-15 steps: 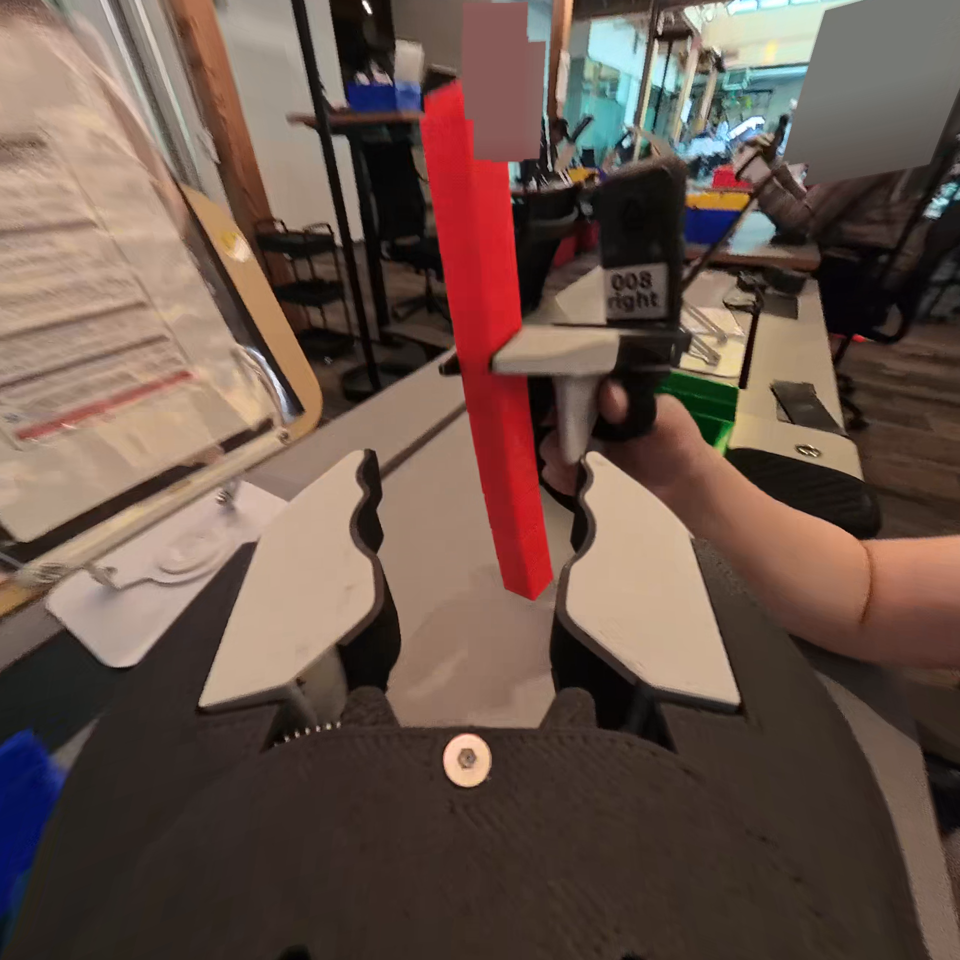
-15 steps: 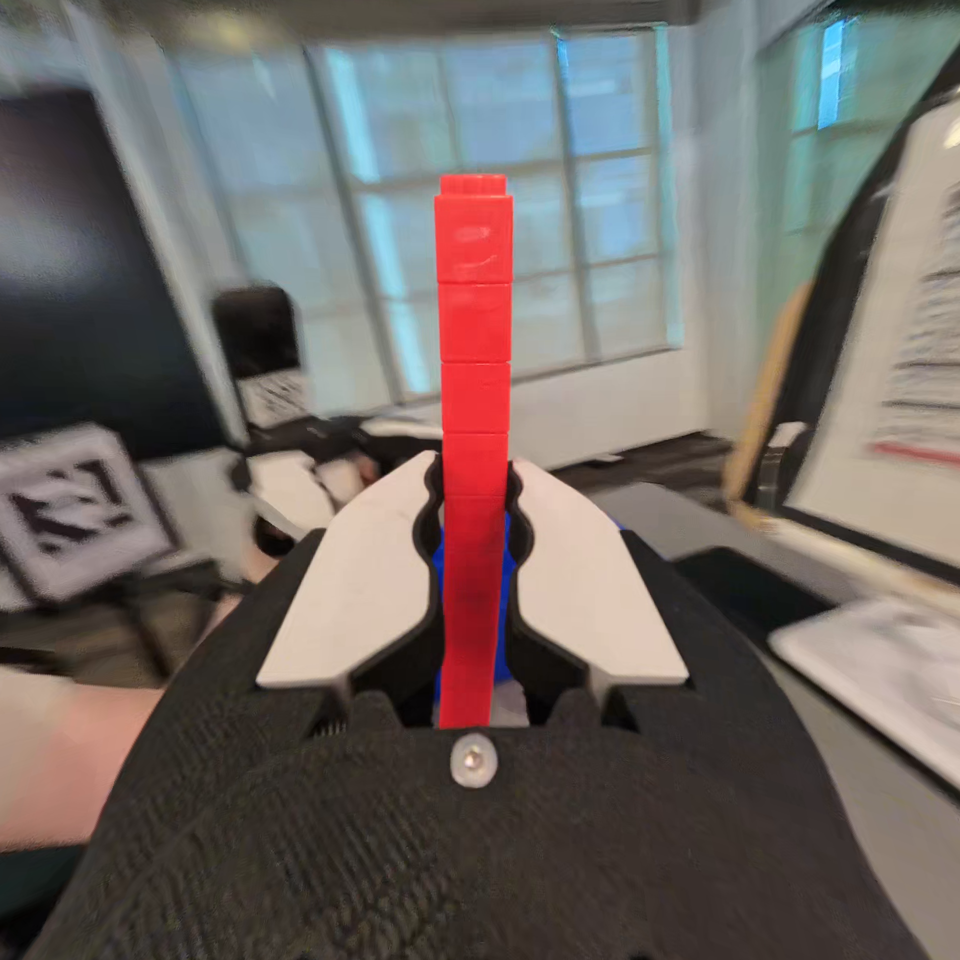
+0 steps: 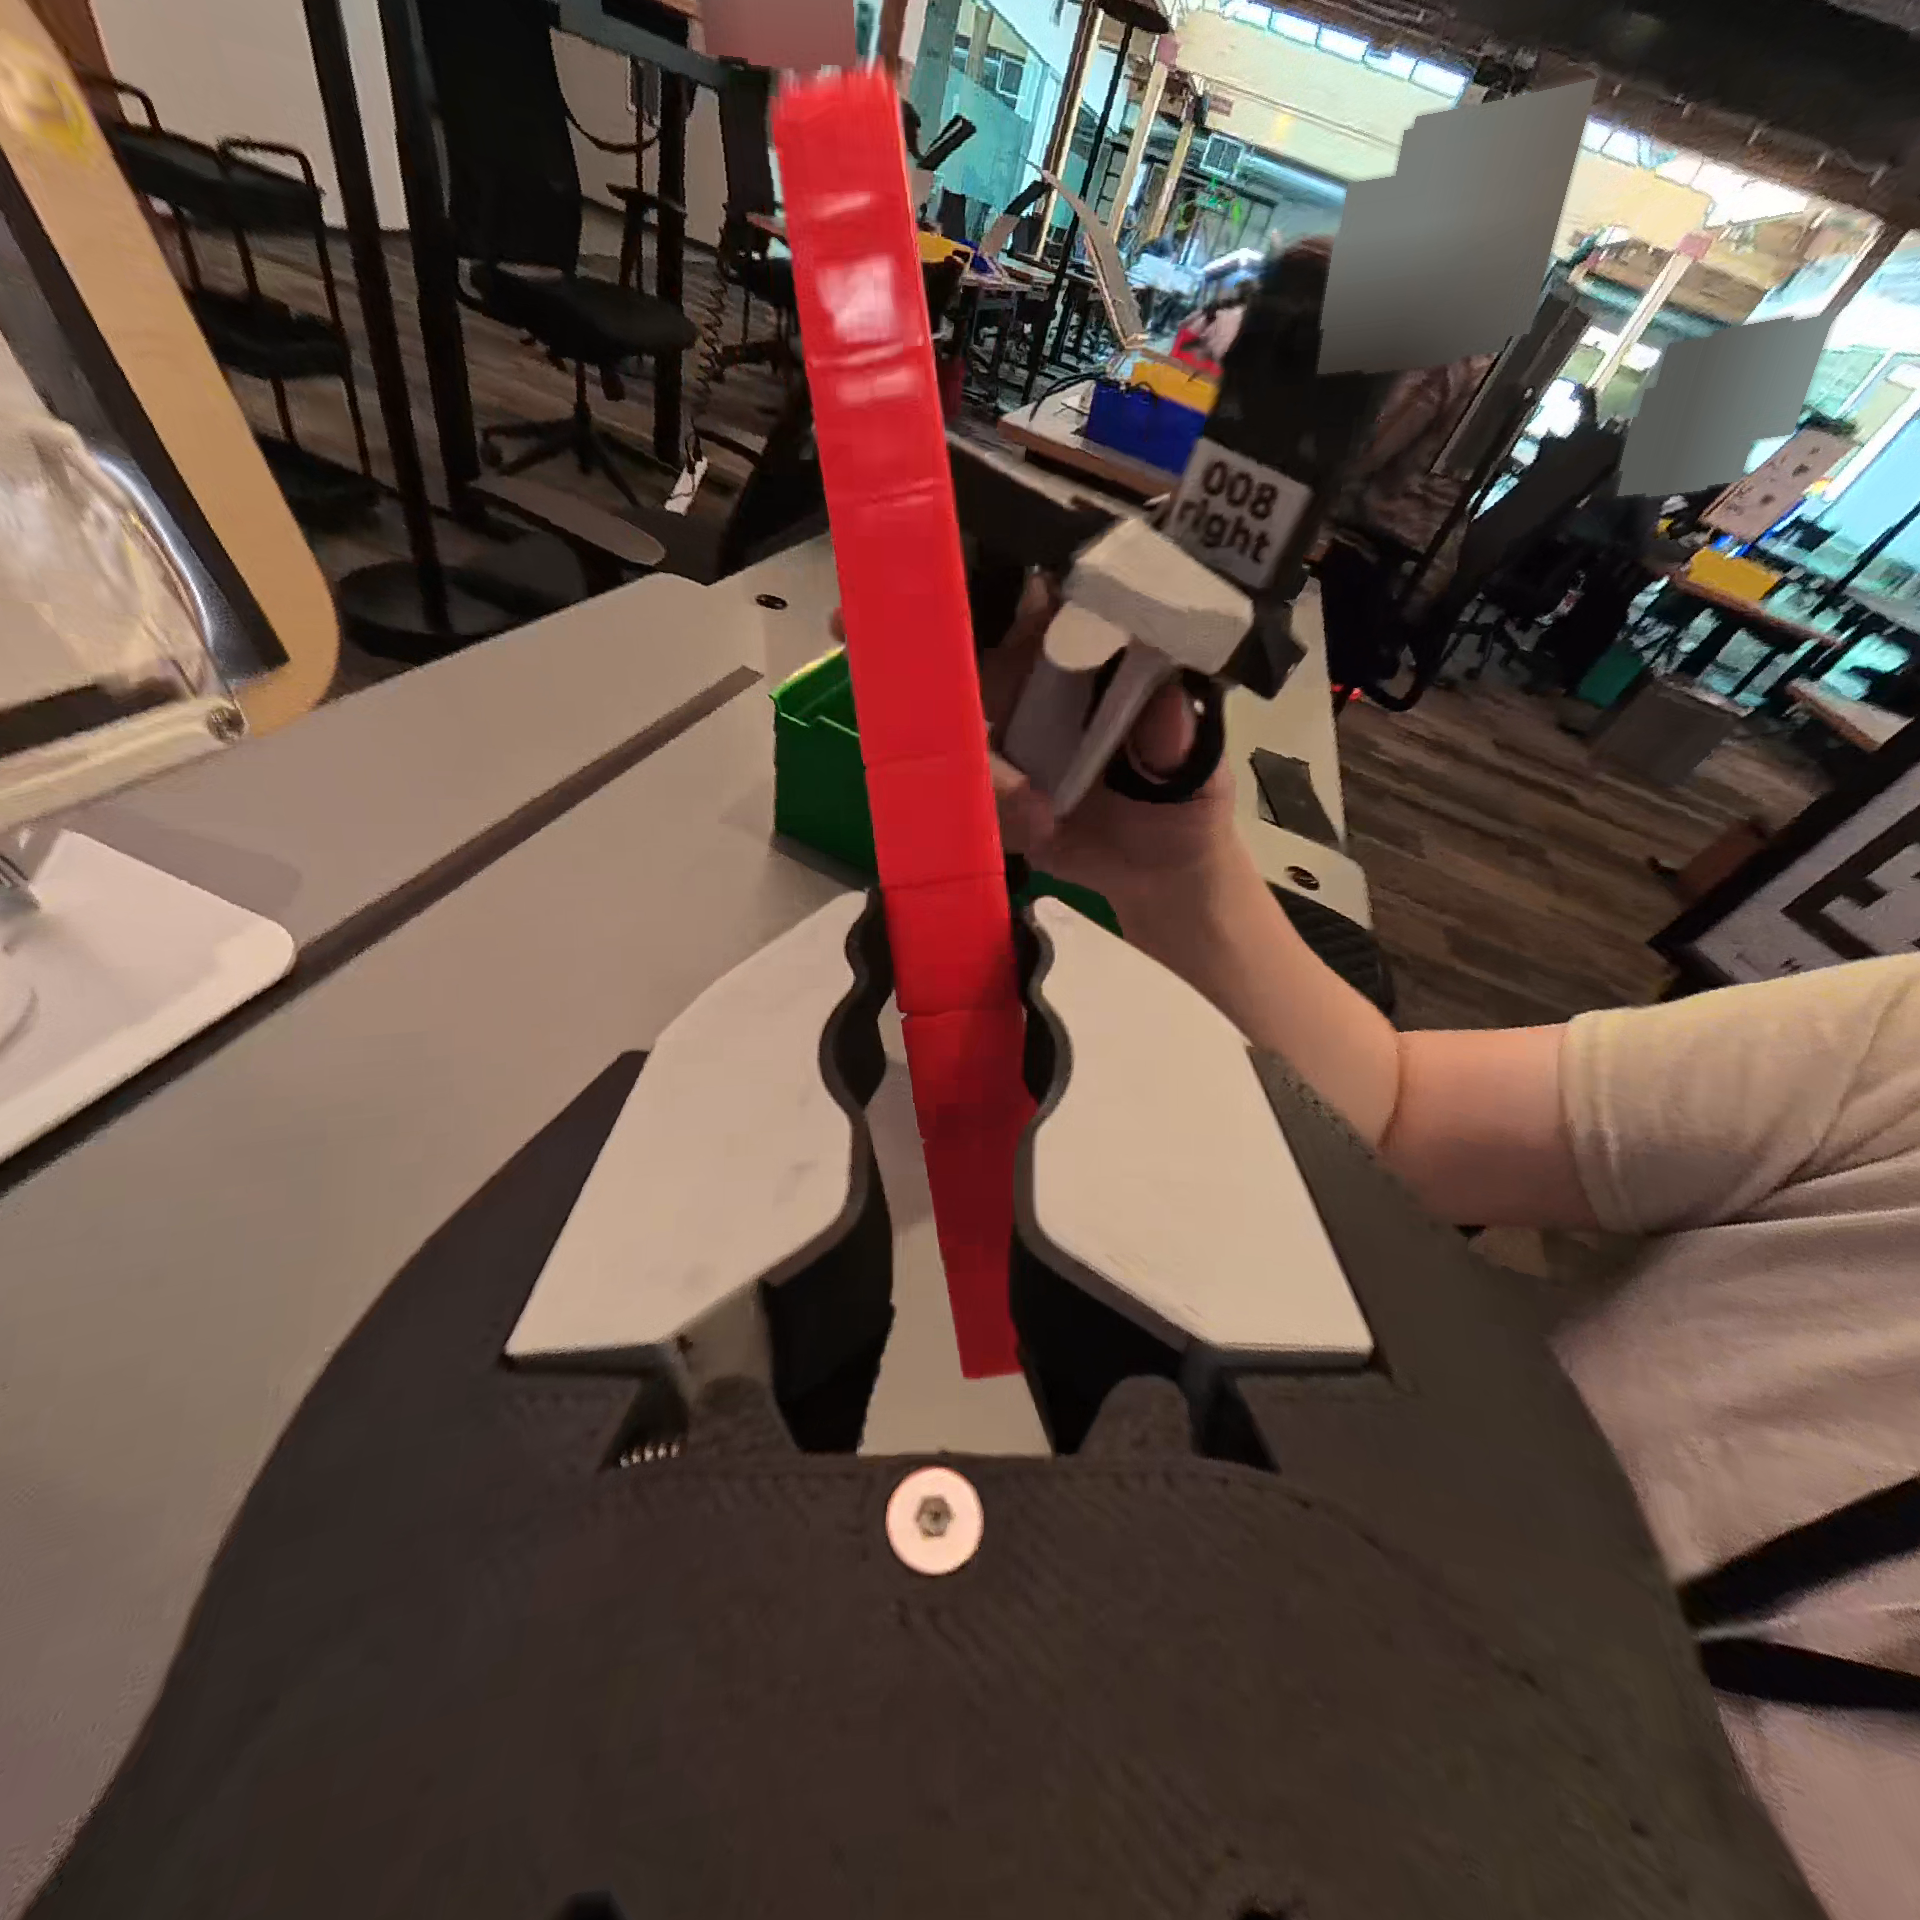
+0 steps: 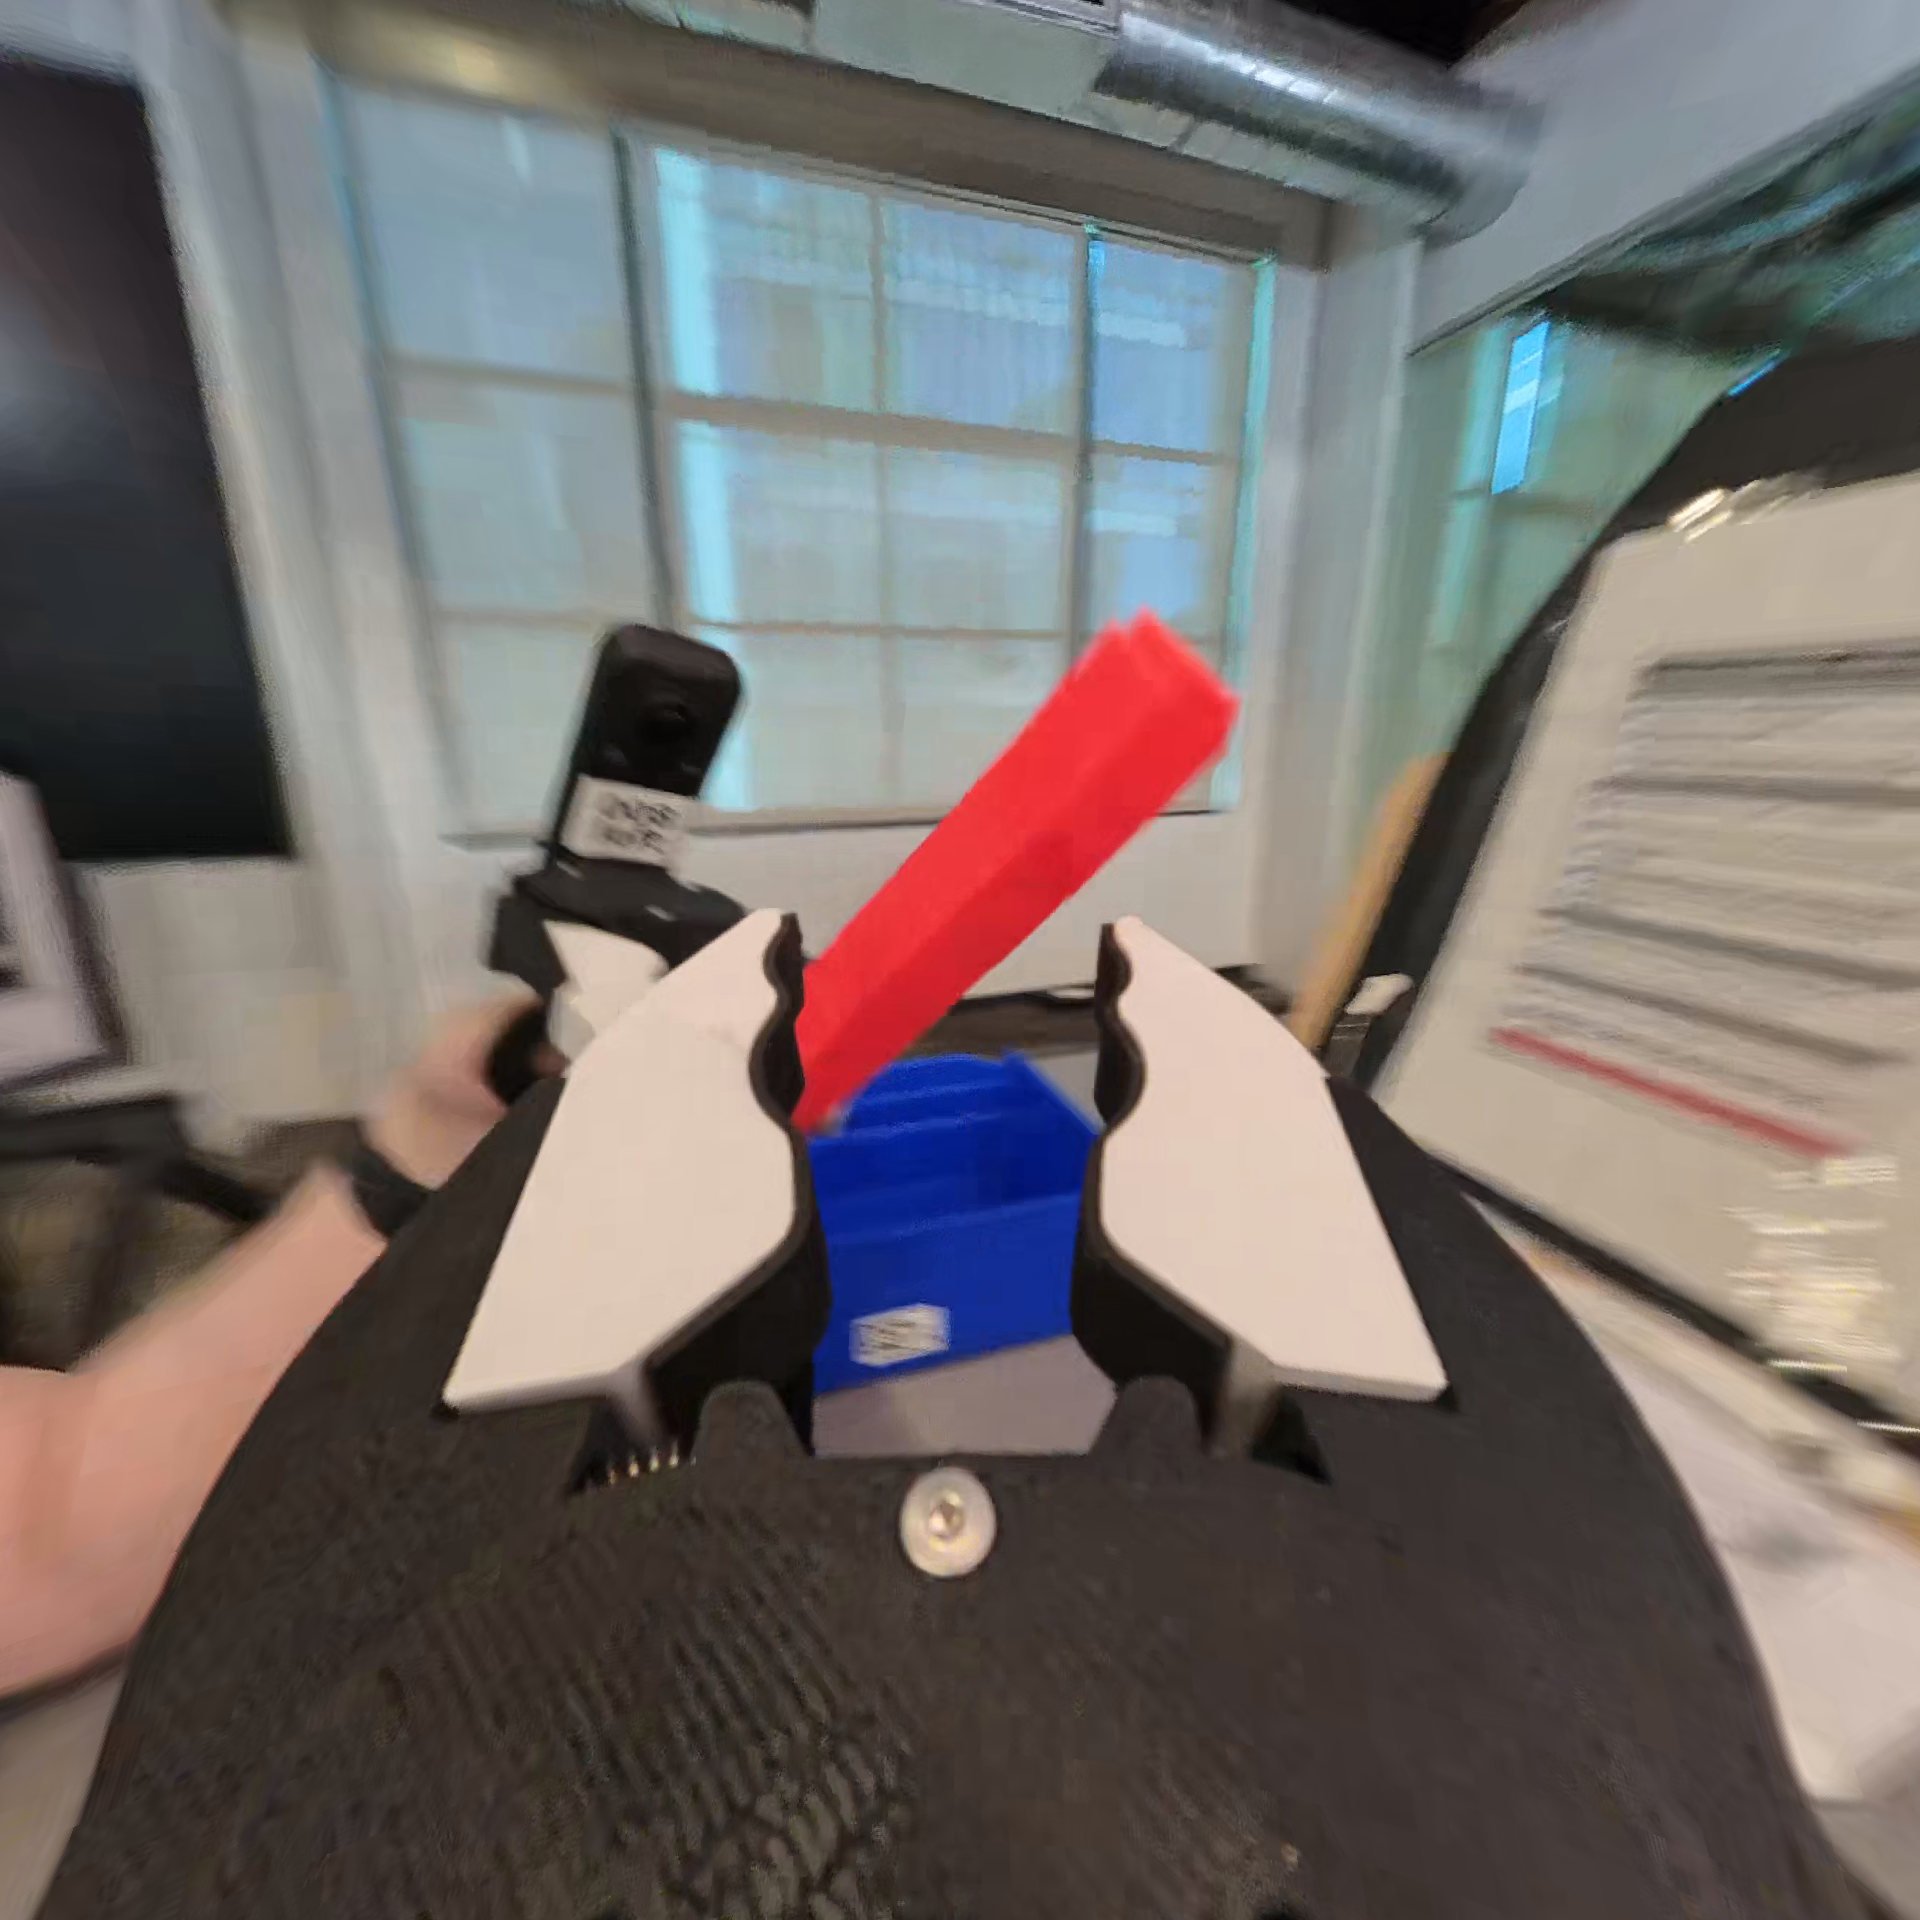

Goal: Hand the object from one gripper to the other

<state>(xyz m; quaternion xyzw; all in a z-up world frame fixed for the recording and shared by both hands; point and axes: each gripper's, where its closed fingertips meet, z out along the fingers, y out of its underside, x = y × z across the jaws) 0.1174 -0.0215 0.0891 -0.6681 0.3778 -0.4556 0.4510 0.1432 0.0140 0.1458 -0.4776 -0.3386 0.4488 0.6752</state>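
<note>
Left wrist view shows the grey tabletop (image 3: 436, 831) spreading beneath and ahead of the left gripper (image 3: 951, 935), with a green bin (image 3: 821, 758) just beyond its tips and the red block stick (image 3: 914, 727) clamped between its closed-in fingers, long axis running up and away, slightly tilted. Right wrist view shows the right gripper (image 4: 951, 945) spread wide and holding nothing, the stick slanting up to the right ahead of it above a blue bin (image 4: 935, 1226); the transfer looks complete, so I judge the left one now carries it alone.

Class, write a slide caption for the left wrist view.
Left gripper clamps the red bar; right gripper has let go.
</note>
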